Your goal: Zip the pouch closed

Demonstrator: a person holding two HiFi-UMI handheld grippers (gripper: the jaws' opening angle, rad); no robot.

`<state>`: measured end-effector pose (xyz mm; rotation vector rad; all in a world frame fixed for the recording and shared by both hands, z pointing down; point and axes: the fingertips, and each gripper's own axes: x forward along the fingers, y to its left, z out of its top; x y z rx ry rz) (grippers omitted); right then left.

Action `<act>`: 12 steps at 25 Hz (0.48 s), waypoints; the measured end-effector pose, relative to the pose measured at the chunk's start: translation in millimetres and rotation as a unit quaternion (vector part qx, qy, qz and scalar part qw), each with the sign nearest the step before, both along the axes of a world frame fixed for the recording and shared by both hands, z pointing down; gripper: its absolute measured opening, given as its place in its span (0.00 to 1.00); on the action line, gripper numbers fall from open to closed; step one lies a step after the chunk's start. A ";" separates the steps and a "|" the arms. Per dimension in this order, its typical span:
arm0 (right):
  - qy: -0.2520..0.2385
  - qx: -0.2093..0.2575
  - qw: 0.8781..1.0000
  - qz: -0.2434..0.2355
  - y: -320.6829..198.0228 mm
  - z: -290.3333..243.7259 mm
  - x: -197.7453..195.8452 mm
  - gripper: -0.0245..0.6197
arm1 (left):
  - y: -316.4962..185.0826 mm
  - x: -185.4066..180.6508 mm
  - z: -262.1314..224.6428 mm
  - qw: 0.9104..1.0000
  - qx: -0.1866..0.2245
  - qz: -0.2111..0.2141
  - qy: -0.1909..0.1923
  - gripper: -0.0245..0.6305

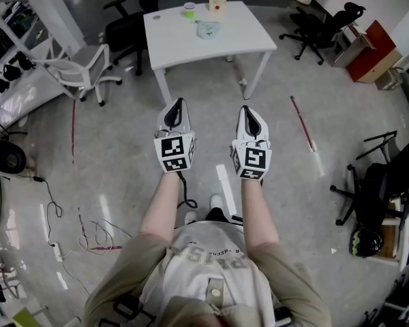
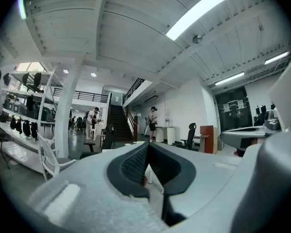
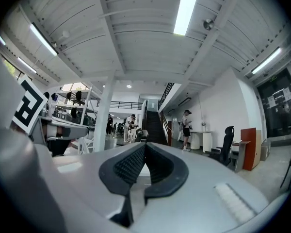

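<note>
Pouch (image 1: 206,29), a pale blue-grey shape, lay near the far edge of the table (image 1: 245,39), too small in the head view to tell whether its zip was done up. Beside it stood a green cup (image 1: 189,9) and a beige box (image 1: 217,4), both just behind the pouch and apart from it.

The person stood on the grey floor (image 1: 123,182), well short of the table, arms stretched forward. The left gripper (image 1: 178,104) and the right gripper (image 1: 247,111) were held level, side by side and apart, both pointing toward the table. Neither touched anything.

In the left gripper view the left gripper (image 2: 146,147) had its dark ribbed pads pressed together with nothing between them. The right gripper (image 3: 144,147) in its own view showed the same: jaws closed and empty.

A white chair (image 1: 82,70) stood left of the table, and a black chair (image 1: 320,26) right of it. Cables (image 1: 88,237) trailed over the floor at the person's left. Both gripper views looked across the hall to a staircase (image 3: 155,127), with people standing far off.
</note>
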<state>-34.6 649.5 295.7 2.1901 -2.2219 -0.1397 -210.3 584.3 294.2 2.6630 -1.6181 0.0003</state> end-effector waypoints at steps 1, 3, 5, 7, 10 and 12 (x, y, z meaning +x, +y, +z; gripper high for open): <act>-0.010 0.001 1.000 -0.002 -3.5 0.9 4.7 0.04 | -3.3 2.6 -0.3 1.000 -0.001 -0.002 0.000 0.05; -0.029 0.003 1.000 -0.003 -10.0 2.6 14.8 0.04 | -10.4 7.9 -0.7 1.000 -0.002 -0.007 0.000 0.05; -0.041 0.002 0.999 -0.008 -16.7 3.3 23.7 0.06 | -18.5 14.0 0.0 1.000 -0.005 -0.013 -0.003 0.05; -0.047 0.000 0.999 -0.022 -23.1 3.0 29.0 0.20 | -26.0 20.2 2.6 1.000 -0.012 -0.017 -0.007 0.05; -0.051 -0.001 0.998 -0.048 -31.5 2.2 35.9 0.28 | -33.9 28.4 4.8 0.999 -0.025 -0.027 0.000 0.15; -0.052 -0.005 0.997 -0.061 -35.6 4.4 43.1 0.33 | -36.8 36.7 7.1 0.999 -0.036 -0.029 0.003 0.33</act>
